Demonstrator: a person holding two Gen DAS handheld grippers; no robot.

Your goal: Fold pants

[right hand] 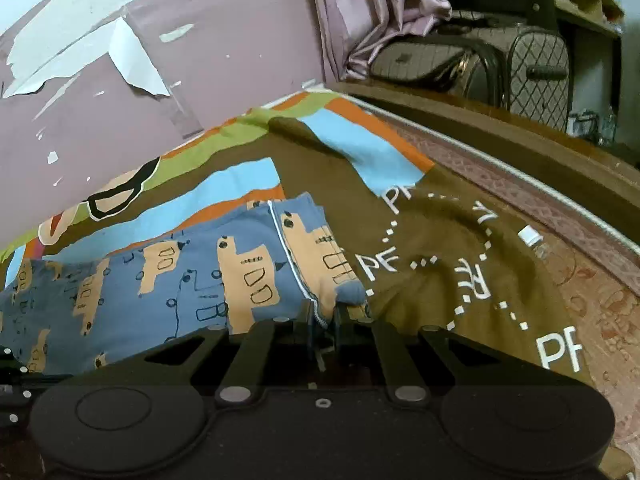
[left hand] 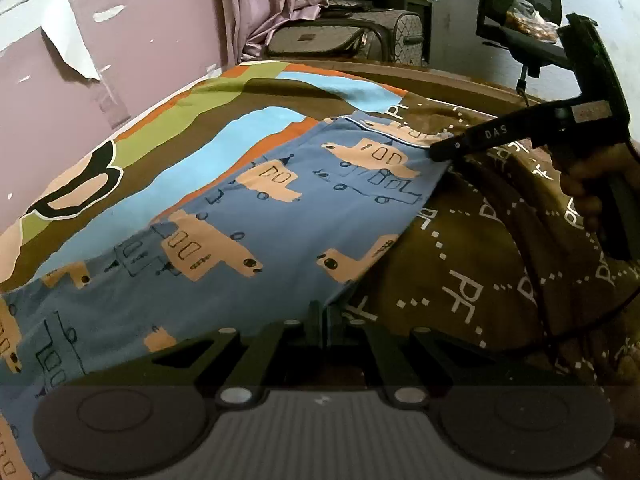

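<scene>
The blue pants (left hand: 248, 216) with tan truck prints lie spread on a patterned bedsheet (left hand: 460, 264). My left gripper (left hand: 324, 312) is shut on the near edge of the pants. My right gripper (left hand: 438, 152) shows in the left wrist view, shut on the far corner of the pants by the white-piped hem. In the right wrist view the pants (right hand: 160, 280) lie ahead and to the left, and my right gripper (right hand: 324, 316) pinches the hem between its closed jaws.
The peeling mauve wall (left hand: 100, 60) runs along the bed's left side. Bags (left hand: 320, 36) and an office chair (left hand: 520, 4) stand beyond the bed's far edge. A bottle (right hand: 532, 240) lies on the bare mattress (right hand: 580, 300) at right.
</scene>
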